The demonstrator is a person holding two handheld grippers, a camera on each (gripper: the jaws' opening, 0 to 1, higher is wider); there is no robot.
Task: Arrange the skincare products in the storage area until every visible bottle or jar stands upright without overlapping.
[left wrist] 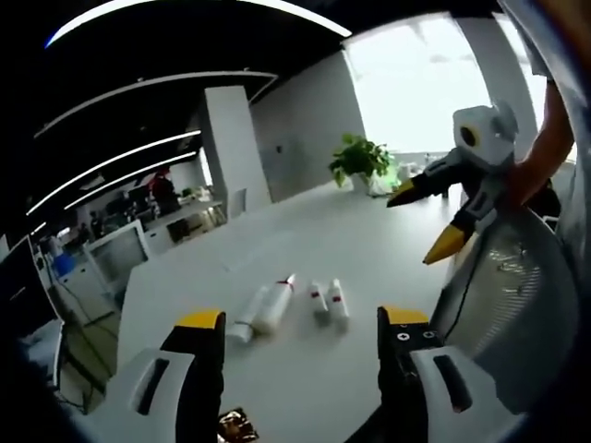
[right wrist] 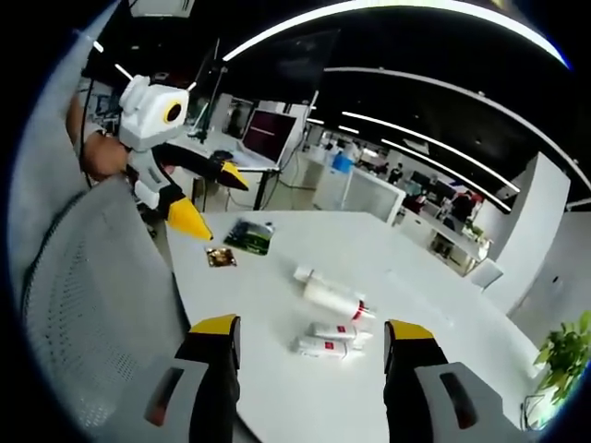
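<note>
Above table [right wrist: 277, 295], both grippers hover w/ jaws apart, tubes [right wrist: 332, 297] lying flat.

- The left claw [left wrist: 300, 328] rises from the bottom edge with its yellow-tipped jaws spread wide and nothing between them.
- Beyond the jaws, four white skincare tubes lie flat on the white bench [left wrist: 277, 249].
- The long tube [left wrist: 275, 303] with a red band lies just beside a second long tube [left wrist: 247, 318].
- Two short tubes [left wrist: 330, 300] with red marks lie side by side, just right of the long ones.
- The right claw [left wrist: 427, 220] hangs above the bench at upper right, jaws apart, held by a person's arm [left wrist: 545, 148].
- A grey mesh chair back [left wrist: 512, 305] stands at the right.
- A potted plant [left wrist: 360, 161] sits at the bench's far end.
- A small shiny packet [left wrist: 238, 426] lies near the bottom edge.
</note>
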